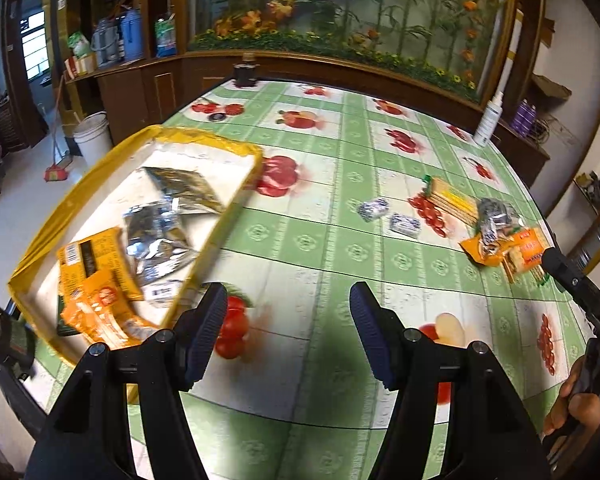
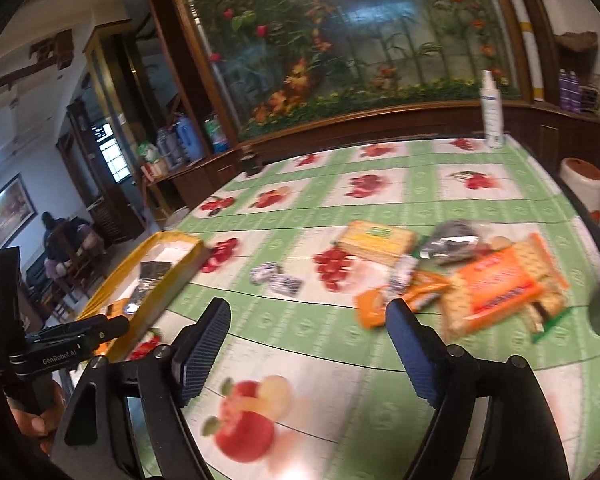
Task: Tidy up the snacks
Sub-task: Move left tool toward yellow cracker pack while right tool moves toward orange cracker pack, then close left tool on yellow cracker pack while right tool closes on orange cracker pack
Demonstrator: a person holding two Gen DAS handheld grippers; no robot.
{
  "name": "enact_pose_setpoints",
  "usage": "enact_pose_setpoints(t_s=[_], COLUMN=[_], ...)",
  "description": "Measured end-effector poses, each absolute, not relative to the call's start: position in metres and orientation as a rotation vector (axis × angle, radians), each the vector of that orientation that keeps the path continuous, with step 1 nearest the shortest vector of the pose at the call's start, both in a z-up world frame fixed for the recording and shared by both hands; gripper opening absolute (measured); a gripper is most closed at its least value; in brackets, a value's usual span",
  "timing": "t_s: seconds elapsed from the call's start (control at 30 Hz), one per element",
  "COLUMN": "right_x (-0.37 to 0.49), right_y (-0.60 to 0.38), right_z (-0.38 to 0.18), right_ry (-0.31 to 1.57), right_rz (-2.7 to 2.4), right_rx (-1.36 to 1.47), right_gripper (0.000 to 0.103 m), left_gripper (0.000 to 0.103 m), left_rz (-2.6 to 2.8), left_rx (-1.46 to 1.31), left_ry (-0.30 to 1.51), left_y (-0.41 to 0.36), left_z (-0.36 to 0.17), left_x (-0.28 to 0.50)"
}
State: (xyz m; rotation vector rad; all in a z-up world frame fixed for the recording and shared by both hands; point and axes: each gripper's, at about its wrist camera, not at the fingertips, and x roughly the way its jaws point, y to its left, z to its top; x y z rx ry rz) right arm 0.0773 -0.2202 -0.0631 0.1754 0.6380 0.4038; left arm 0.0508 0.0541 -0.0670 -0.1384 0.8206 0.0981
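Observation:
A yellow-rimmed tray lies at the table's left edge and holds silver foil packets and orange snack packets. My left gripper hovers open over the fruit-print tablecloth just right of the tray, nothing between its fingers. Loose snacks lie to the right: a large orange cracker pack, a yellow cracker pack, a dark foil bag, a small orange packet and two small blue-white wrapped pieces. My right gripper is open and empty, just short of the small orange packet.
A white spray bottle stands at the far right of the table, and a dark jar at its far edge. A wooden cabinet with a flower panel runs behind. A white bucket stands on the floor left of the table.

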Motion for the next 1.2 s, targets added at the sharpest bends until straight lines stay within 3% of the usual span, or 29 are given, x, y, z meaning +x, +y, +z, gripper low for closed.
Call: enact_pose_setpoints(t_s=[0.5,1.2], right_x=[0.081,0.146], right_y=[-0.279,-0.257], right_z=[-0.085,-0.083], right_ry=[0.688,0.704], right_rz=[0.299,0.334], right_rx=[0.220,0.190], right_gripper=[0.083,0.082], left_gripper=[0.067,0.067], left_rz=[-0.028,-0.117], left_rx=[-0.085,-0.096], left_ry=[0.859,0.919], left_y=[-0.005,-0.024], left_z=[-0.077,-0.084], left_x=[0.087,0.171])
